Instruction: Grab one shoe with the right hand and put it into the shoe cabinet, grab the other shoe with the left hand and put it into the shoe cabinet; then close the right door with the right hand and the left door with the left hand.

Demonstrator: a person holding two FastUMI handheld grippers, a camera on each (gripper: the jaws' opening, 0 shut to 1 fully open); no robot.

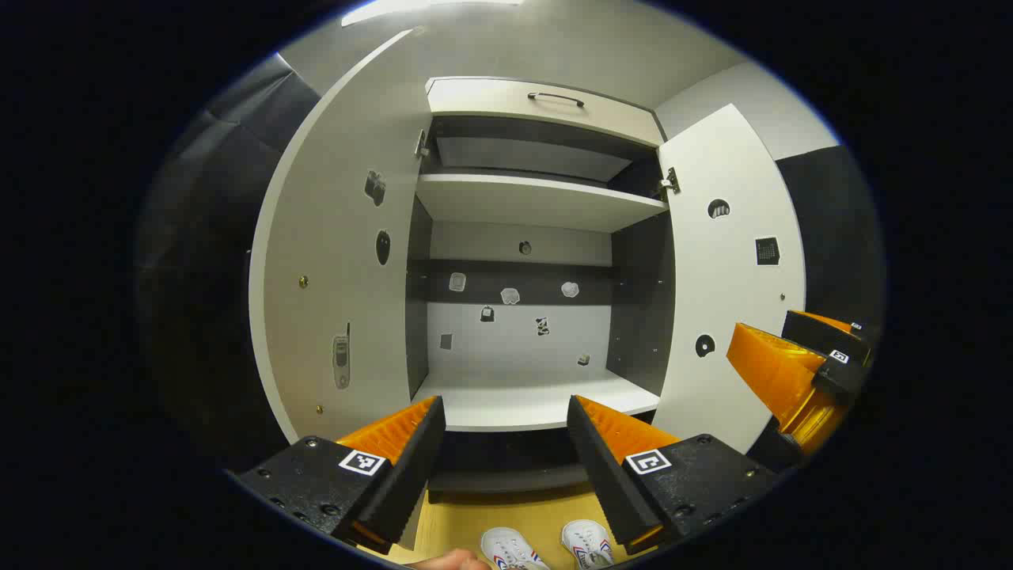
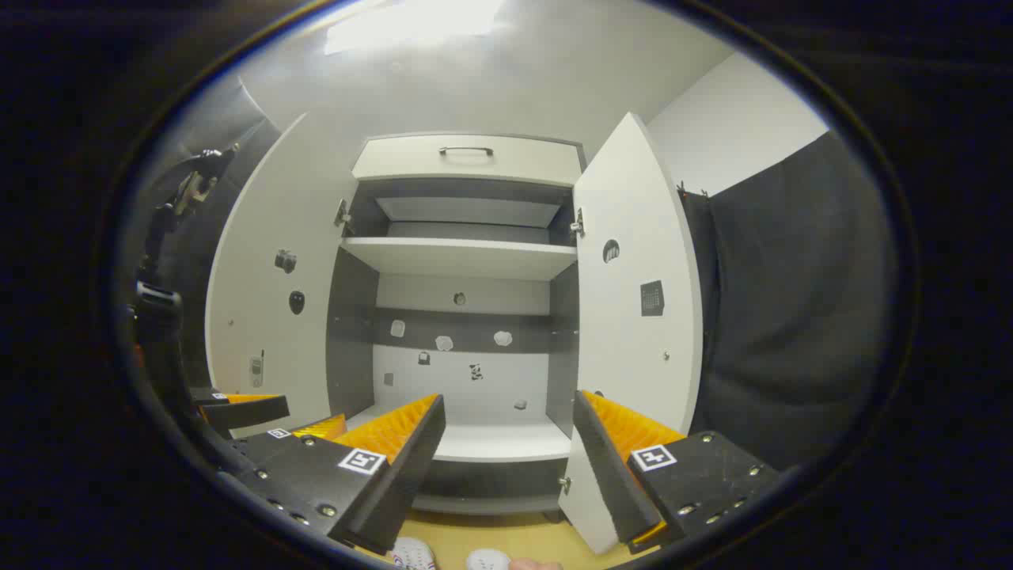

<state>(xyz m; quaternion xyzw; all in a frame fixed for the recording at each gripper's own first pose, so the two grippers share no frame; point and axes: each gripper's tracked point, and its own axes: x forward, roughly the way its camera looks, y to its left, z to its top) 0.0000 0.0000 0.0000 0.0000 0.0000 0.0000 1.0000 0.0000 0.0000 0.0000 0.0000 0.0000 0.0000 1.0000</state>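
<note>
In the left gripper view, the left gripper (image 1: 506,419) is held with its two fingers wide apart and nothing between them. Below the fingers, at the bottom edge, two white canvas shoes with red and blue stripes (image 1: 546,546) stand side by side on the pale wooden floor (image 1: 459,522), toes toward the cabinet, and a small part of a hand (image 1: 447,562) shows just beside the left one. The shoes lie nearer than the fingertips, so both are under the gripper and not between its fingers. Ahead stands the white shoe cabinet with dark grey inner walls (image 1: 522,317), both doors open: the left white door (image 1: 340,277) swings out wide on the left, and the right white door (image 1: 724,301) stands on the right. The lower compartment has a bare white bottom shelf (image 1: 530,404), with small stickers on the back wall; above it is a second white shelf (image 1: 538,202), and on top a drawer with a dark handle (image 1: 554,97). The right gripper (image 1: 799,356) shows at the right, in front of the right door. In the right gripper view, the right gripper (image 2: 506,427) is also spread wide and holds nothing; the lower edge of the right door is just beside its right finger, and the shoes' toes (image 2: 451,558) peep at the bottom edge. The opening between the doors is free.
</note>
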